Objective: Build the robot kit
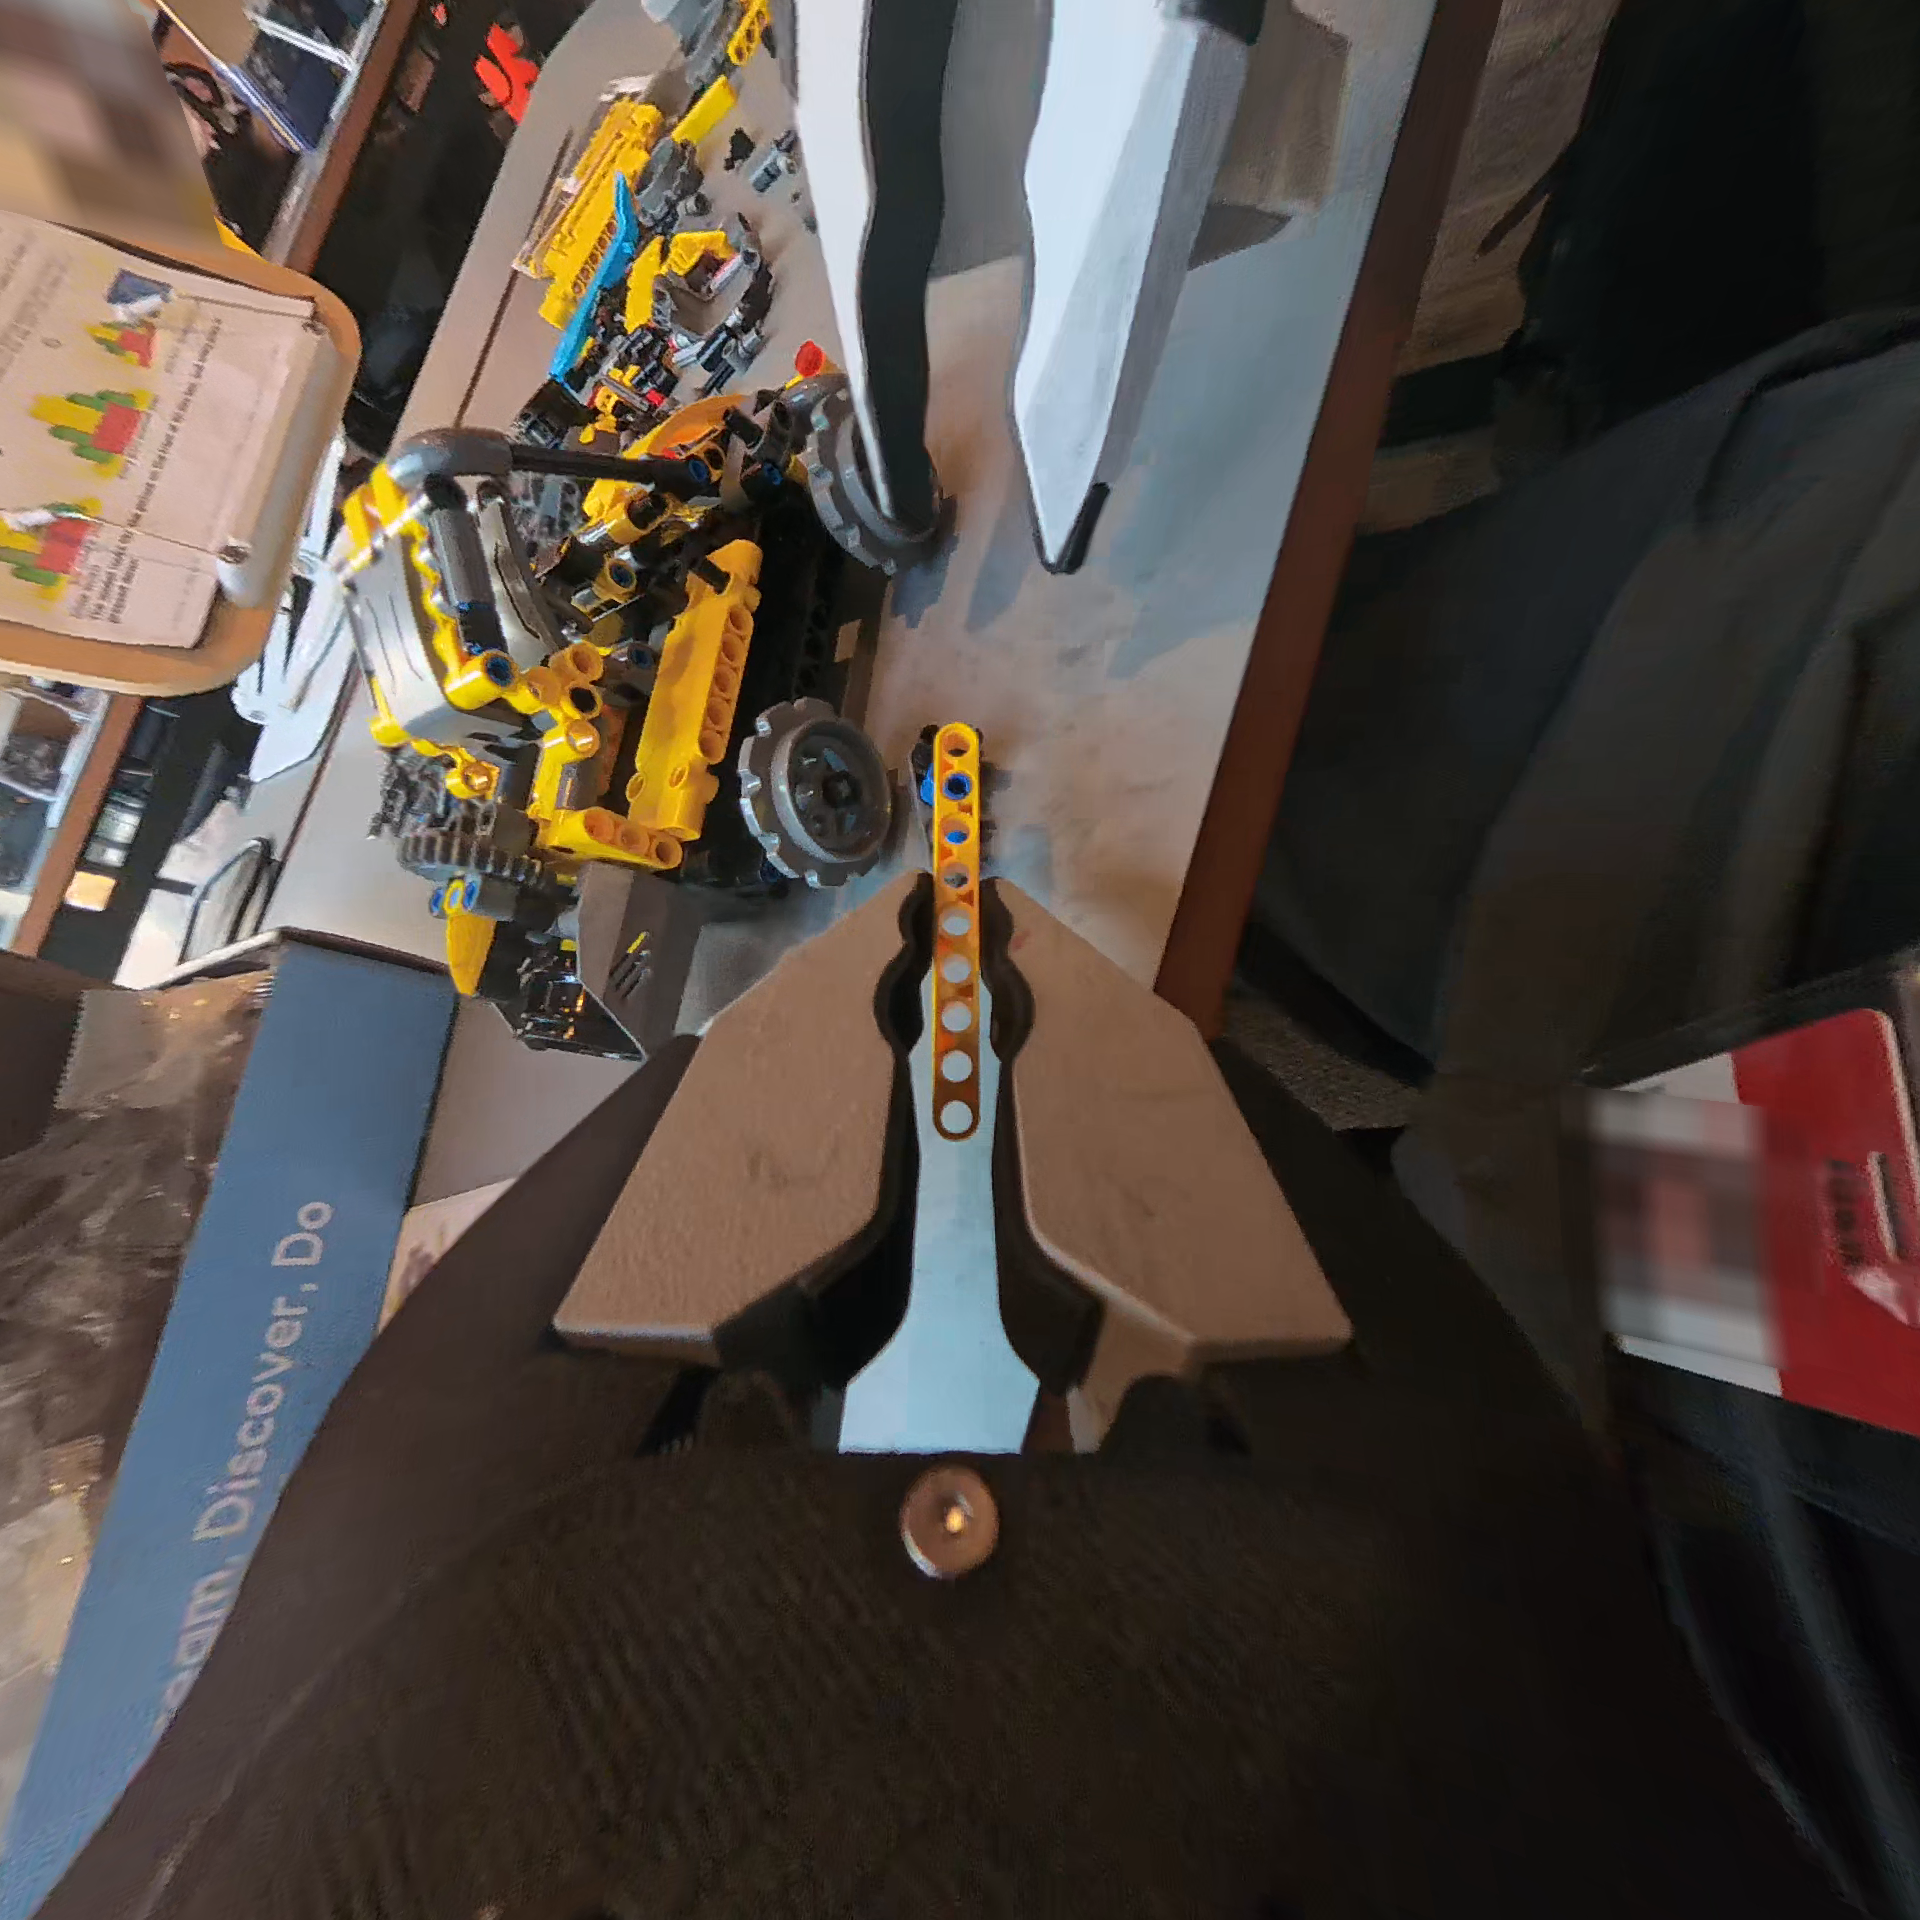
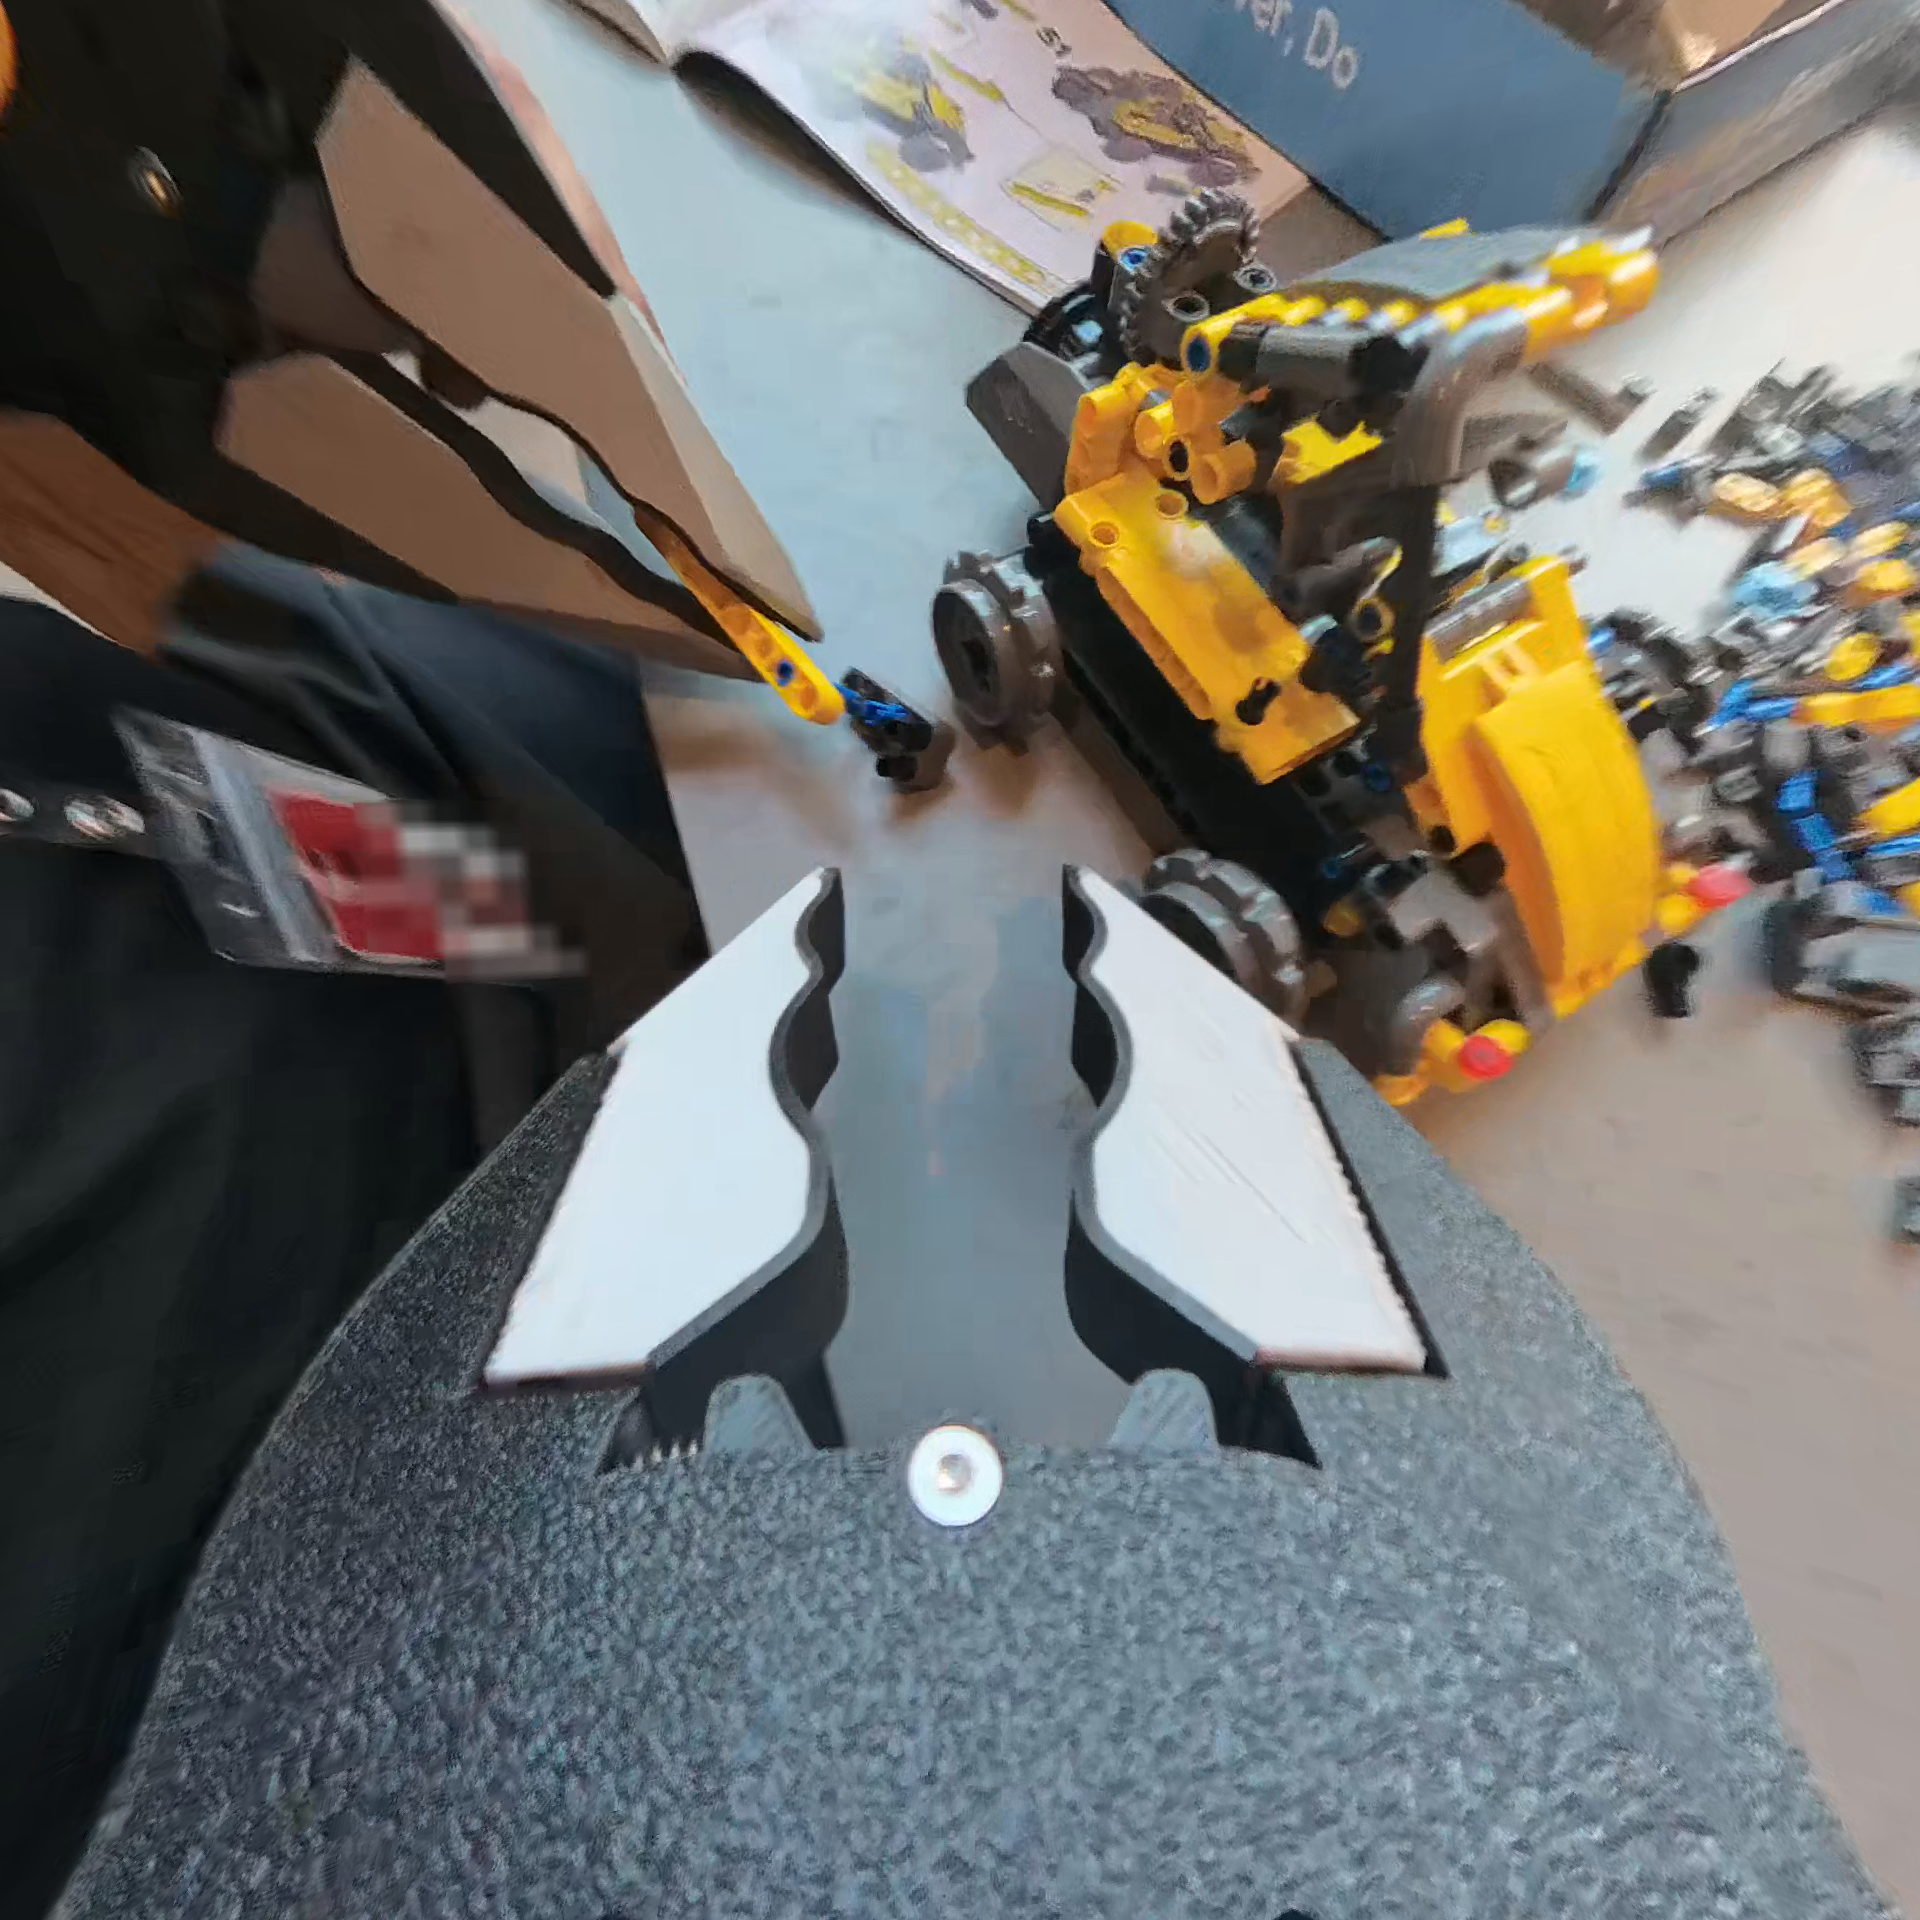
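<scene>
My left gripper (image 1: 954, 891) is shut on a long yellow beam with holes (image 1: 954, 935), which sticks out past the fingertips with a blue pin in it and a small black piece (image 1: 923, 764) at its far end. The beam's tip is just right of a grey wheel (image 1: 821, 798) of the yellow and black brick vehicle (image 1: 623, 665). My right gripper (image 2: 951, 904) is open and empty above the table, close to the vehicle's other grey wheel (image 2: 1226, 935). The left gripper (image 2: 800, 634) with its yellow beam (image 2: 779, 655) shows in the right wrist view, and the right gripper (image 1: 987, 520) shows in the left wrist view.
Loose yellow, black and blue brick parts (image 1: 644, 260) lie beyond the vehicle on the grey table (image 1: 1091, 675). An open instruction booklet (image 2: 987, 135) and a blue box (image 1: 260, 1299) lie near it. The table's brown edge (image 1: 1288, 623) runs along the right. A person's dark clothing (image 2: 260, 1143) is close by. The gap from one gripper's tips to the other's is roughly 7 cm.
</scene>
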`<control>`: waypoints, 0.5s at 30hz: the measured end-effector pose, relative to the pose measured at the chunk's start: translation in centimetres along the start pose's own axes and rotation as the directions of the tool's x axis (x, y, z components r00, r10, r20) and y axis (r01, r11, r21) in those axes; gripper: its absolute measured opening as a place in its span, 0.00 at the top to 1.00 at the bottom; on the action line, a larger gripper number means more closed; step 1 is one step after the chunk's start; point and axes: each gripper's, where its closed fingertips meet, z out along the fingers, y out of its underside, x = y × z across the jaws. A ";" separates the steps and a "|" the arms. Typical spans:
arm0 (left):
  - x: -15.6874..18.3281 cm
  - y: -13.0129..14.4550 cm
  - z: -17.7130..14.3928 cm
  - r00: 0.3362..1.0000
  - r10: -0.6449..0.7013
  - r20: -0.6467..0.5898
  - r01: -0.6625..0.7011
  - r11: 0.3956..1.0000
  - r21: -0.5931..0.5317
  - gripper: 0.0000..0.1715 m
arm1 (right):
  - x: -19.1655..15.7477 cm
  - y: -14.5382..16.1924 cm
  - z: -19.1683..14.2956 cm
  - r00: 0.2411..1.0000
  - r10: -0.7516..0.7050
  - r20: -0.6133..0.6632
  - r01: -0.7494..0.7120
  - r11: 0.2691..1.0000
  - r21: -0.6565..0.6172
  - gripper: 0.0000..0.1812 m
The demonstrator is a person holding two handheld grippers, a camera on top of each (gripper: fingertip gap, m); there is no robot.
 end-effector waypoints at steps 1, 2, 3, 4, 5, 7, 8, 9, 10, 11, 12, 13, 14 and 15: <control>0.1 0.1 0.0 1.000 -0.010 -0.011 0.010 1.000 0.005 0.97 | 0.3 -0.1 0.0 0.998 -0.049 -0.028 0.049 0.999 -0.022 0.78; 0.1 0.1 0.1 1.000 -0.012 -0.015 0.012 1.000 0.007 0.97 | 0.5 -0.2 0.2 0.994 -0.094 -0.047 0.092 0.995 -0.041 0.77; 0.1 0.3 0.1 1.000 -0.010 -0.016 0.010 1.000 0.003 0.97 | 0.4 -0.3 0.4 0.988 -0.144 -0.052 0.141 0.988 -0.055 0.77; 0.1 0.4 0.1 1.000 -0.005 -0.013 0.005 1.000 0.000 0.97 | 0.2 -0.4 0.7 0.978 -0.201 -0.054 0.197 0.978 -0.071 0.78; 0.1 0.4 0.1 1.000 0.002 -0.017 -0.002 1.000 0.000 0.97 | 0.0 -0.5 1.1 0.962 -0.265 -0.057 0.260 0.961 -0.090 0.78; 0.2 0.5 0.0 1.000 0.013 -0.021 -0.013 1.000 0.001 0.97 | -0.1 -0.6 2.0 0.915 -0.397 -0.079 0.385 0.914 -0.129 0.82; 0.2 0.5 -0.1 1.000 0.020 -0.016 -0.020 1.000 0.003 0.97 | -0.1 -0.8 2.4 0.891 -0.444 -0.092 0.430 0.892 -0.137 0.85; 0.2 0.5 -0.1 1.000 0.027 -0.012 -0.027 1.000 0.004 0.97 | -0.2 -0.9 2.8 0.878 -0.471 -0.088 0.458 0.878 -0.138 0.84; 0.3 0.5 -0.2 0.999 0.038 -0.011 -0.038 0.999 0.008 0.97 | -0.4 -1.0 3.1 0.875 -0.480 -0.066 0.468 0.872 -0.139 0.84; 0.3 0.4 -0.2 0.999 0.054 -0.003 -0.054 0.998 0.015 0.97 | -0.6 -1.1 3.5 0.876 -0.480 -0.047 0.471 0.871 -0.138 0.83; 0.2 0.2 -0.3 0.997 0.075 0.012 -0.075 0.997 0.022 0.97 | -0.8 -1.2 3.7 0.875 -0.483 -0.030 0.476 0.870 -0.129 0.82; 0.1 0.1 -0.4 0.995 0.098 0.021 -0.098 0.995 0.027 0.97 | -1.0 -1.3 3.9 0.872 -0.490 -0.016 0.485 0.867 -0.118 0.82; 0.2 0.1 -0.4 0.993 0.119 0.025 -0.119 0.992 0.029 0.97 | -1.0 -1.4 4.1 0.870 -0.493 -0.008 0.489 0.865 -0.112 0.83; 0.2 0.2 -0.4 0.990 0.136 0.029 -0.136 0.990 0.030 0.97 | -1.1 -1.4 4.3 0.874 -0.485 0.008 0.484 0.869 -0.106 0.85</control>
